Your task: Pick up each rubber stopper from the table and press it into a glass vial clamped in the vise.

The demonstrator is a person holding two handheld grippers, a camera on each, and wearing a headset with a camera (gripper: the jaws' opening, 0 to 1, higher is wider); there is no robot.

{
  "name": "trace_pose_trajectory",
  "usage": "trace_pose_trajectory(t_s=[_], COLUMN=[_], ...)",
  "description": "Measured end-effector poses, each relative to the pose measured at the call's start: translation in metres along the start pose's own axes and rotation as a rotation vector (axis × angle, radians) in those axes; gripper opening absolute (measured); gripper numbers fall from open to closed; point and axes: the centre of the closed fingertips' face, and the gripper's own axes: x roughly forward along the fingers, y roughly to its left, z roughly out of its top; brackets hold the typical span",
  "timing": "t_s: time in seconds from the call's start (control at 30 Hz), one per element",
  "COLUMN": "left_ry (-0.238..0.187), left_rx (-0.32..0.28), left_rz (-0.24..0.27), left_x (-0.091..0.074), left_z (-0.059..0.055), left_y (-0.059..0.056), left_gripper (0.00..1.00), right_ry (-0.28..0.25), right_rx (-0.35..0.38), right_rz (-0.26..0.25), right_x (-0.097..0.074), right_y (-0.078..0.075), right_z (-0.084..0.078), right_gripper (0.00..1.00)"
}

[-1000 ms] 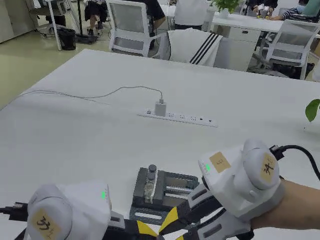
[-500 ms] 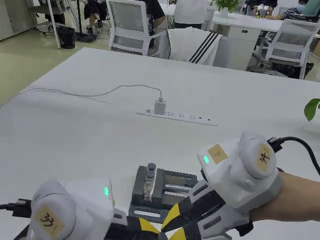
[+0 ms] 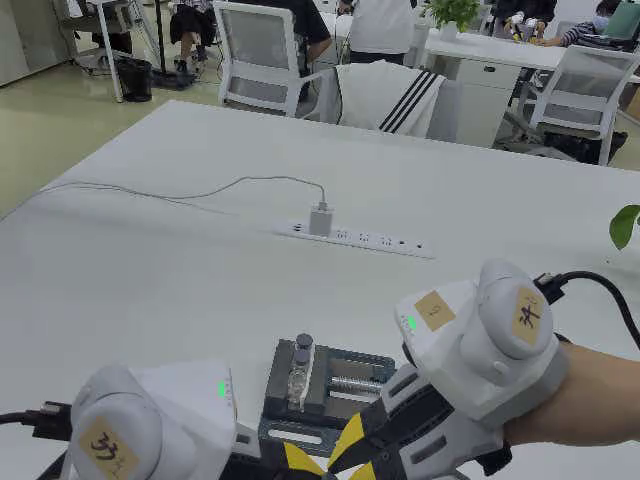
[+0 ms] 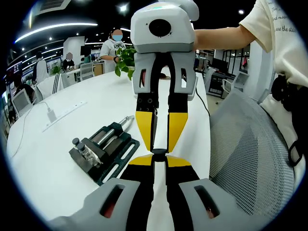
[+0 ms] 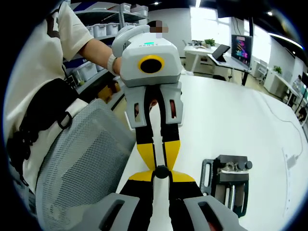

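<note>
A small dark rubber stopper (image 5: 161,172) sits pinched at the tips of my right gripper (image 5: 161,177). My left gripper (image 5: 159,161) points straight at it, tip to tip, jaws close together. From the left gripper view the stopper (image 4: 159,152) shows as a dark dot where my left gripper (image 4: 160,159) meets my right gripper (image 4: 160,144). Both grippers meet low in the head view, right gripper (image 3: 348,452) and left gripper (image 3: 298,465), just in front of the black vise (image 3: 345,372). The vise clamps a glass vial (image 3: 298,378) capped by a dark stopper (image 3: 303,343).
A white power strip (image 3: 360,239) with a plugged charger and a cable lies further back on the white table (image 3: 150,270). A grey mesh chair (image 4: 250,154) stands at the near table edge. Chairs, desks and seated people are beyond the far edge.
The head camera has dipped slightly, so the picture has shifted. The two grippers stay tip to tip in front of the vise; the left one sits a little lower in the picture.
</note>
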Motion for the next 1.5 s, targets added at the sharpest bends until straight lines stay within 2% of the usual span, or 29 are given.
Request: trace_pose_trajectory(t_s=[0.1,0.2,0.37,0.5,0.57,0.67,0.73,0.8,0.87,1.03,1.3,1.5], left_ry=[-0.001,-0.007,-0.017,-0.012,-0.022,-0.014,-0.011,-0.028,-0.036,-0.039,-0.049,-0.057], left_rx=[-0.009,-0.028,-0.051,-0.048,-0.068,-0.077,-0.070,-0.078,-0.111,-0.139,-0.165,-0.178], left_rz=[0.006,0.019,0.053,0.139,0.167,0.204,0.229,0.299,0.316,0.358,0.402,0.424], left_x=[0.001,0.001,0.001,-0.002,-0.005,-0.008,-0.010,-0.016,-0.021,-0.029,-0.042,-0.047], left_z=[-0.001,-0.002,-0.006,-0.015,-0.018,-0.025,-0.030,-0.033,-0.037,-0.047,-0.051,-0.052], left_y=[0.000,0.002,0.007,0.019,0.024,0.029,0.033,0.043,0.046,0.051,0.059,0.061], left_gripper=[0.06,0.16,0.24,0.44,0.50,0.59,0.69,0.81,0.87,0.99,0.99,0.99], right_ry=[0.006,0.013,0.029,0.048,0.078,0.095,0.101,0.113,0.125,0.138,0.156,0.208], right_rx=[0.003,0.008,0.018,0.026,0.019,0.022,0.025,0.023,0.020,0.023,0.007,-0.053], right_rz=[0.004,0.002,-0.011,-0.022,-0.038,-0.045,-0.044,-0.044,-0.041,-0.037,-0.052,-0.067], right_x=[0.001,0.001,0.001,0.001,0.002,0.003,0.003,0.004,0.005,0.005,0.001,-0.007], right_y=[0.000,-0.001,-0.005,-0.007,-0.011,-0.014,-0.014,-0.015,-0.015,-0.018,-0.032,-0.051], right_z=[-0.002,-0.003,-0.009,-0.015,-0.021,-0.027,-0.029,-0.033,-0.036,-0.040,-0.039,-0.035], right_gripper=[0.06,0.06,0.06,0.06,0.06,0.06,0.06,0.06,0.06,0.06,0.06,0.06])
